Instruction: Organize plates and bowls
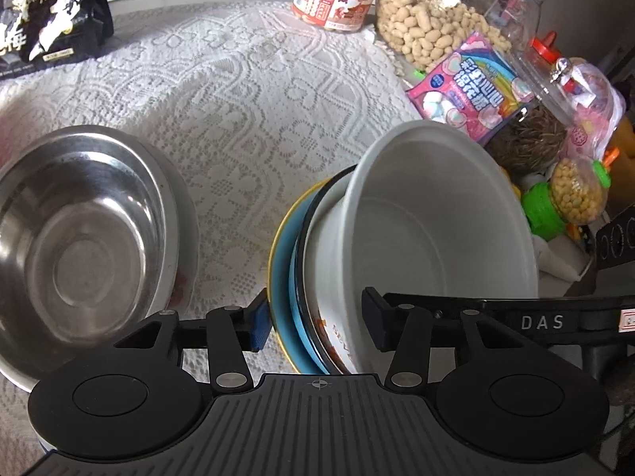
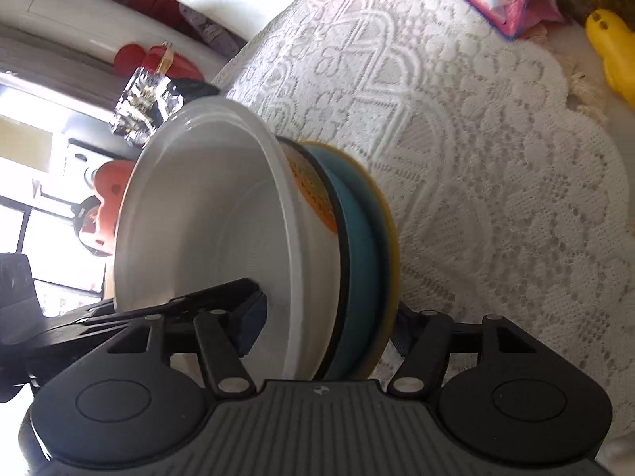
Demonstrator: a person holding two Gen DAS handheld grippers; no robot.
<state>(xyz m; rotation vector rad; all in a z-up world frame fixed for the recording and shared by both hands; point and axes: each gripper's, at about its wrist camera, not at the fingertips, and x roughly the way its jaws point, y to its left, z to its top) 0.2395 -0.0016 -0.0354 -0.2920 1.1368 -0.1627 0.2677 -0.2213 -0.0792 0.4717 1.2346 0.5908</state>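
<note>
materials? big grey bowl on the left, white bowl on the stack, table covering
Grey bowl: stainless steel by the look, brushed, with mirror-like reflections. White bowl: glossy and thin-walled with a printed side; enamelled metal or melamine, can't tell. Table covering: white openwork lace, fabric or vinyl.

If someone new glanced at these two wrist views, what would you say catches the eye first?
Probably the white bowl, nested in a blue plate and tilted on edge mid-table, with both the left gripper and right gripper straddling the stack. Next, the empty steel bowl to its left, and the peanut jars crowding the far right of the lace tablecloth.
</note>
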